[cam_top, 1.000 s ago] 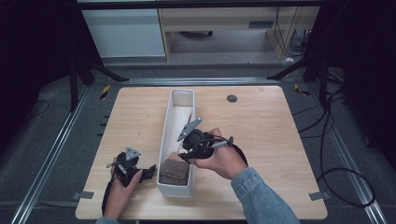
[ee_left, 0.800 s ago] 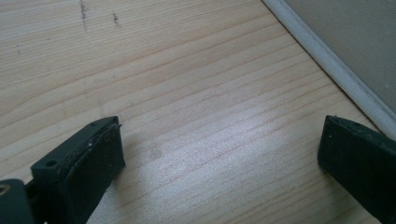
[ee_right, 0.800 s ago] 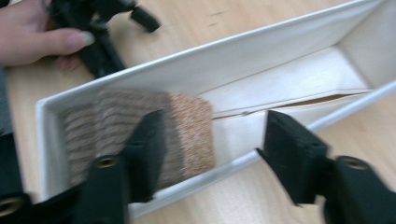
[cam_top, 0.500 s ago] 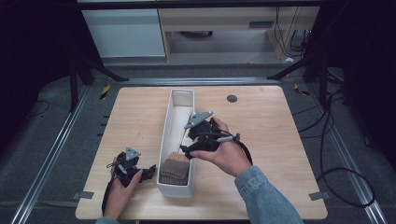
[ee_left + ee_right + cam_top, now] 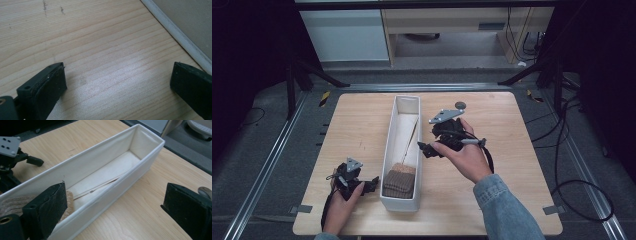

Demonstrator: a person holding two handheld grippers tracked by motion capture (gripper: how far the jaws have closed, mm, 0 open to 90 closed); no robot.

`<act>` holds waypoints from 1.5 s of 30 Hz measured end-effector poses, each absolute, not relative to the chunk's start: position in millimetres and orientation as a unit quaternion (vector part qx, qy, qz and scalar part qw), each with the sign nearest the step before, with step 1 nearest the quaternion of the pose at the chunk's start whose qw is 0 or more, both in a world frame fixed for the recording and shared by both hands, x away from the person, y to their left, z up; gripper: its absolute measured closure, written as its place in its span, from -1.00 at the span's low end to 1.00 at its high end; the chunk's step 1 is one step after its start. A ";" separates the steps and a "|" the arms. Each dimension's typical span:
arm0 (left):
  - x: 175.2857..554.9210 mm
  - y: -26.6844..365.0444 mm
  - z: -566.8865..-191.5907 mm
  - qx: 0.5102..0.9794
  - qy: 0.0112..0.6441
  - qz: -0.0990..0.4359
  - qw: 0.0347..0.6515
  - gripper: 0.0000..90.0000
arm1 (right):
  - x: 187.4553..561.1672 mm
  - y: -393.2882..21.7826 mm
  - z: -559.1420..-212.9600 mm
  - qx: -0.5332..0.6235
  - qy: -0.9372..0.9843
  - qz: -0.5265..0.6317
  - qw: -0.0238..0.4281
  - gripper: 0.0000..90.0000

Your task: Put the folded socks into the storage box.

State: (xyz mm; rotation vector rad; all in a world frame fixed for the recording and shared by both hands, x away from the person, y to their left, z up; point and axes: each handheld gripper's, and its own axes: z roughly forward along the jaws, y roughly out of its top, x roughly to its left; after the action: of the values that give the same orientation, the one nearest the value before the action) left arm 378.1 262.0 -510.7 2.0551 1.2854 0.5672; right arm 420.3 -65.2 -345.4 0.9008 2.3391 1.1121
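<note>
Brown knitted cloth (image 5: 399,179), folded, lies flat at the near end of the white fabric bin (image 5: 388,150), on the bin's floor; judged set there so the far stretch of the bin stays free for more items.

Wooden table (image 5: 512,150): bears the bin, which runs lengthwise away from the person, roughly at the table's middle.

White fabric bin: long, narrow, open-topped, soft-walled; a thin stick-like item (image 5: 100,187) lies slanting on the floor beyond the cloth, identity not clear.

Right gripper (image 5: 424,148): held just right of the bin, beside its middle stretch, above the table. Jaws spread wide with nothing between them, having just been opening; the right gripper view looks past them along the bin's length with the cloth at its near left. Judged a release after the drop.

Left gripper (image 5: 374,181): resting low just left of the bin's near end, jaws parted and empty over bare wood, the bin's wall (image 5: 180,37) close by; judged parked out of the way.

Small dark disc (image 5: 460,105): on the table right of the bin's far end, apart from it.
</note>
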 end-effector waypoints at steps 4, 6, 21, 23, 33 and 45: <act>378.0 261.9 -510.7 0.782 0.490 0.215 0.321 -1.00 | 423.5 -75.1 -345.0 0.333 0.829 0.399 0.205 -0.88; 378.0 261.9 -510.7 0.782 0.490 0.215 0.321 -1.00 | 425.1 -80.9 -345.1 0.339 0.825 0.400 0.212 -0.88; 378.0 262.1 -510.6 0.783 0.489 0.215 0.320 -1.00 | 432.0 -122.6 -351.8 0.363 0.786 0.408 0.289 -0.78; 378.0 262.1 -510.6 0.783 0.489 0.215 0.320 -1.00 | 433.1 -129.0 -354.6 0.372 0.781 0.409 0.291 -0.79; 378.0 262.0 -510.6 0.782 0.489 0.215 0.320 -1.00 | 436.0 -153.6 -377.5 0.407 0.773 0.394 0.287 -0.81; 378.0 262.0 -510.7 0.782 0.489 0.215 0.320 -1.00 | 431.4 -169.3 -424.4 0.426 0.775 0.380 0.271 -0.82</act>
State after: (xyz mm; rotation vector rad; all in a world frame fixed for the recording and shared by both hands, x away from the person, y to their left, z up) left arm 378.0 262.0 -510.7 2.0559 1.2863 0.5659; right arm 431.4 -169.3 -424.4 1.1483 2.0859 1.0239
